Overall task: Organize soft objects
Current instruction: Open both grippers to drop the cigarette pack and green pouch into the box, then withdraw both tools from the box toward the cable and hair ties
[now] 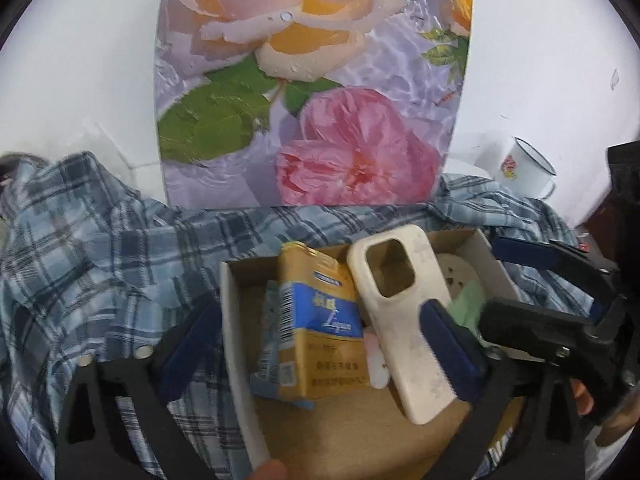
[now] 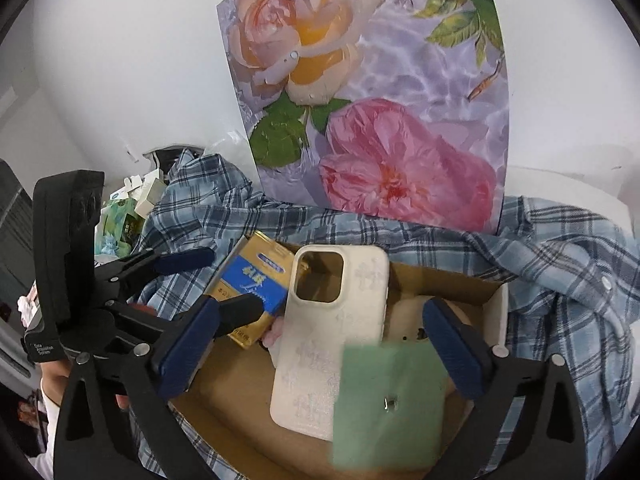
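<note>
A shallow cardboard box (image 2: 440,280) sits on a rumpled blue plaid shirt (image 2: 560,264), holding a cream phone case (image 2: 332,332), a gold-and-blue packet (image 2: 256,280) leaning at its far-left corner, and a blurred pale-green soft piece (image 2: 388,404) at the near right. The right gripper (image 2: 320,348) hangs over the box with jaws spread wide — the green piece lies between them, but they are not closed on it. The left gripper (image 1: 316,344) is likewise open, its jaws straddling the box's left wall and the case. The step in hand looks like sorting soft items in the box. Next likely calls for closing on the green piece squarely, since thin soft material may slip or fold — and keeping clear of the case beside it.
</note>
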Available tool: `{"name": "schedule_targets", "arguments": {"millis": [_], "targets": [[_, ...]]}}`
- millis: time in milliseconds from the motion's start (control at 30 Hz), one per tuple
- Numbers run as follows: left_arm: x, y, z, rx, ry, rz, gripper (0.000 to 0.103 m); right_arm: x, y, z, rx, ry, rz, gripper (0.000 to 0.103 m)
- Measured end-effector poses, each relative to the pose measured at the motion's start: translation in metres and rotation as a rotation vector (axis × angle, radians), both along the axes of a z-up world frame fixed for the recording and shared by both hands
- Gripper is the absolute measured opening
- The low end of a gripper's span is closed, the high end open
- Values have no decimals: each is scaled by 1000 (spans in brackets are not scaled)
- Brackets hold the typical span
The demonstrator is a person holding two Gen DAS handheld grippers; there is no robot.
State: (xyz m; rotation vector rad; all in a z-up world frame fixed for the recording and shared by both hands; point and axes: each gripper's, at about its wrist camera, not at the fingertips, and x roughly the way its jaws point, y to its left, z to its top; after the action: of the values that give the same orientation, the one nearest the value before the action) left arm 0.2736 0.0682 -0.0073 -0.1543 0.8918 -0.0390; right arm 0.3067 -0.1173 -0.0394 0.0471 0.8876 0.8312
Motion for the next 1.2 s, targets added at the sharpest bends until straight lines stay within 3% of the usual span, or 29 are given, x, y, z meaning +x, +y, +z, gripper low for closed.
{"name": "schedule_targets", "arguments": {"millis": [600, 833, 1200], "targets": [[-18, -4, 40, 80, -130, 19, 103, -20, -7, 46, -15, -141, -11, 102], [-35, -15, 71, 126, -213, 38, 103, -40, -14, 81, -16, -240, -10, 102], [-73, -26, 125, 97, -356, 15, 103, -81, -26, 136, 65, -369, 22, 102]]}}
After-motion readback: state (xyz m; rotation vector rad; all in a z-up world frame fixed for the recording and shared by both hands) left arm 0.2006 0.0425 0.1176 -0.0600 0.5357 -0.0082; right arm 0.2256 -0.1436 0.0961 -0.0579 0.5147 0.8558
